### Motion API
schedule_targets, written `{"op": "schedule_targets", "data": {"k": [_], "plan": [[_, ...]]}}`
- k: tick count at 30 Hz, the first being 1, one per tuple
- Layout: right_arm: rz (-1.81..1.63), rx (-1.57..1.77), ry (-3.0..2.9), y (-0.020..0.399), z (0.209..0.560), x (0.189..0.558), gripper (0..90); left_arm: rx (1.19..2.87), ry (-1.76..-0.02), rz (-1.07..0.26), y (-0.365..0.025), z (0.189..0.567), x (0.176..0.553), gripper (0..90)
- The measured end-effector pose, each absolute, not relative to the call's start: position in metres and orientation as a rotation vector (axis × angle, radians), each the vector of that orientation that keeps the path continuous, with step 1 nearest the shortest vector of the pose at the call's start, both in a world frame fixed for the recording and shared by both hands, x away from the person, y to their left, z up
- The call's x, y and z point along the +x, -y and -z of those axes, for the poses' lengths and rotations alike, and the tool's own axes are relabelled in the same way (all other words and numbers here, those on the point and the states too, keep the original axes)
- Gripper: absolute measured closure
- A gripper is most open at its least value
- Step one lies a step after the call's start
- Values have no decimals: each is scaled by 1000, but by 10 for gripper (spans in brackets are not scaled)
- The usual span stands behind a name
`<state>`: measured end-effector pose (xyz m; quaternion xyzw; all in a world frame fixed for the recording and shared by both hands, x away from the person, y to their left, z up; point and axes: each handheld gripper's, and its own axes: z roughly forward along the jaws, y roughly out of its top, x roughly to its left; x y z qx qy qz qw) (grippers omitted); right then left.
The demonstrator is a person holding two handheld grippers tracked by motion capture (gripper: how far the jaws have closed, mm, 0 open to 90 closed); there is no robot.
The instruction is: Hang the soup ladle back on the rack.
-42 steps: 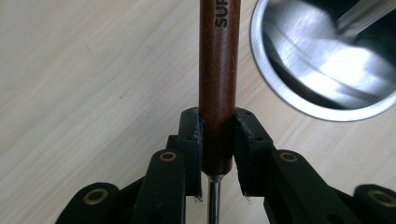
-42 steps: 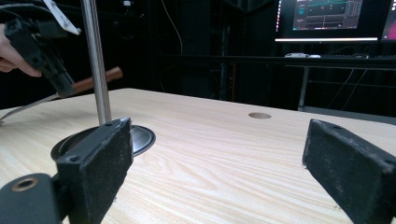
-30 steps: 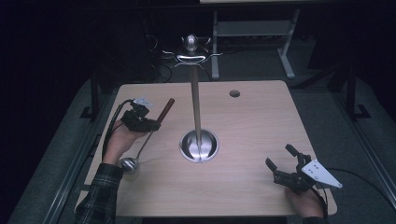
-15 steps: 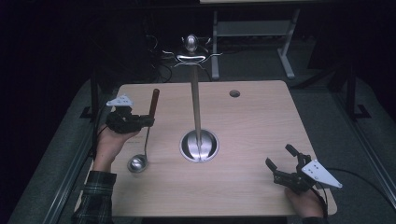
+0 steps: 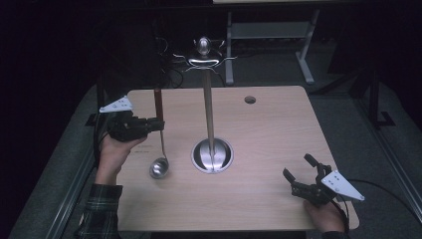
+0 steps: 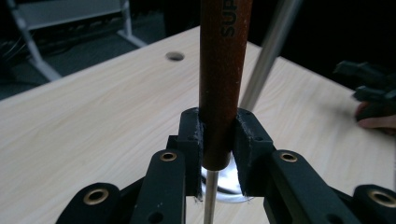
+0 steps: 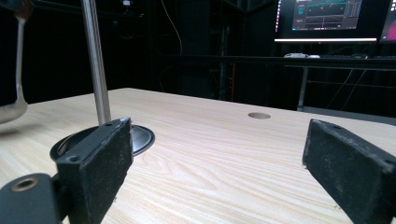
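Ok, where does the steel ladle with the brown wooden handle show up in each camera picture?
High view: steel ladle with the brown wooden handle hangs upright at left, handle clamped in the left gripper.
Left gripper view: its handle stands centre, between the pads.
Right gripper view: its stem and bowl edge at the far left.
Shared landmark: the upright steel pole on a round base.

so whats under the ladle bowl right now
Bare wooden table lies under the ladle, which hangs upright from the left gripper. Whether the bowl touches the wood or hangs just clear cannot be told; the spot beneath it is covered.
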<state>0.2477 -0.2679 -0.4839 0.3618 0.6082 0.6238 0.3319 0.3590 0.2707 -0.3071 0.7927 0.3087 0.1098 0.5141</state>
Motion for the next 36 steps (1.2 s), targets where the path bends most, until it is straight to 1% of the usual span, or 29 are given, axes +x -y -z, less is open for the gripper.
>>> {"op": "schedule_targets", "data": {"k": [6, 23, 29, 36], "plan": [[-1630, 947, -1588, 268, 484, 248, 80, 1853, -715, -284, -265, 287, 347, 740], [-1632, 947, -1588, 268, 484, 248, 80, 1855, -576, -327, -238, 239, 329, 740], [-1632, 947, -1588, 268, 484, 248, 80, 1849, -541, -334, -229, 227, 325, 740], [-1631, 947, -1588, 268, 484, 248, 80, 1864, -511, -341, -217, 221, 325, 740]]}}
